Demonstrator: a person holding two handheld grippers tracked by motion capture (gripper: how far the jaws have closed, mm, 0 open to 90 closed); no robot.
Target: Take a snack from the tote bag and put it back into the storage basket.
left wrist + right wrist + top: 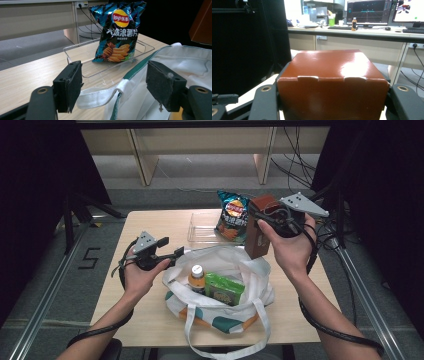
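A pale wooden table (pixel 150 320) sits in front of me, with dark curtains at both sides and a grey floor beyond it.

On the near middle of the table lies a white tote bag (pixel 235 265) with teal and orange patches, its mouth open upward and its straps trailing toward me. Inside the bag stand a bottle (pixel 197 279) with a white cap and orange contents, and just beside it, to the right, a green packet (pixel 224 289).

Behind the bag, toward the far edge, rests a clear tray (pixel 200 227). A blue chip bag (pixel 232 215) stands upright at the tray's right end.

My right gripper (pixel 264 222) is raised above the table's far right part, over the bag's right rim. Its jaws are clamped on the two sides of a brown box (pixel 259 232), which hangs upright in the air, clear of the table, just right of the chip bag. In the right gripper view the box (pixel 332 82) sits squarely between the jaws, its lid facing up.

My left gripper (pixel 177 253) is low at the bag's left rim. Its jaws stand wide apart and grip nothing; in the left gripper view the bag's white hem (pixel 100 96) lies between them, pressed by neither pad.
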